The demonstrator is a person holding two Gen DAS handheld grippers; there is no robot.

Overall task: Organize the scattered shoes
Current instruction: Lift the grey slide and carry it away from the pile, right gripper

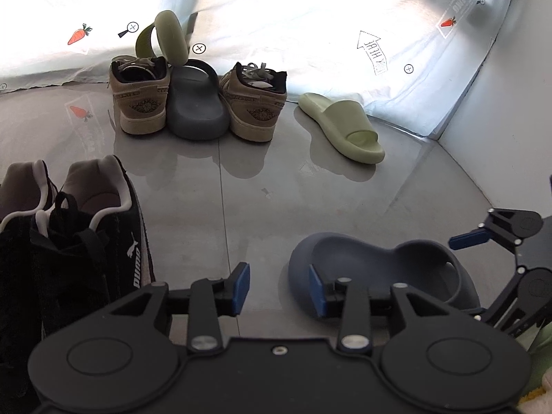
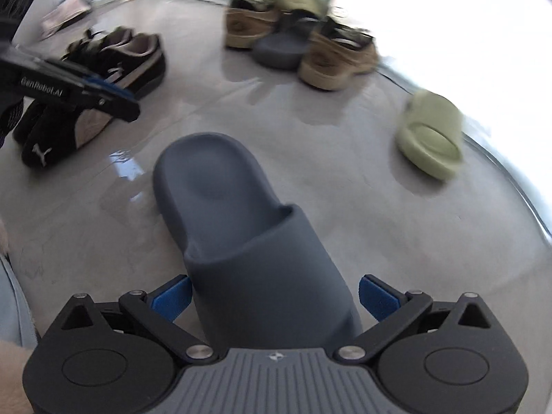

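Note:
A dark grey-blue slide (image 2: 241, 224) lies on the glossy floor. My right gripper (image 2: 275, 296) is open wide around its toe end, and the blue pads (image 2: 172, 296) stand clear of its sides. In the left wrist view the same slide (image 1: 379, 269) lies at lower right, with the right gripper (image 1: 500, 241) beside it. My left gripper (image 1: 279, 289) is open with only floor between its pads, just left of the slide's heel. A pair of black Puma sneakers (image 1: 86, 241) stands side by side to its left.
Further back, two tan sneakers (image 1: 141, 103) (image 1: 255, 107) flank a second grey slide (image 1: 196, 103), and a green slide (image 1: 169, 36) leans upright behind them. Another green slide (image 1: 341, 124) lies alone. A white printed sheet (image 1: 310, 17) and a white wall (image 1: 500, 120) bound the floor.

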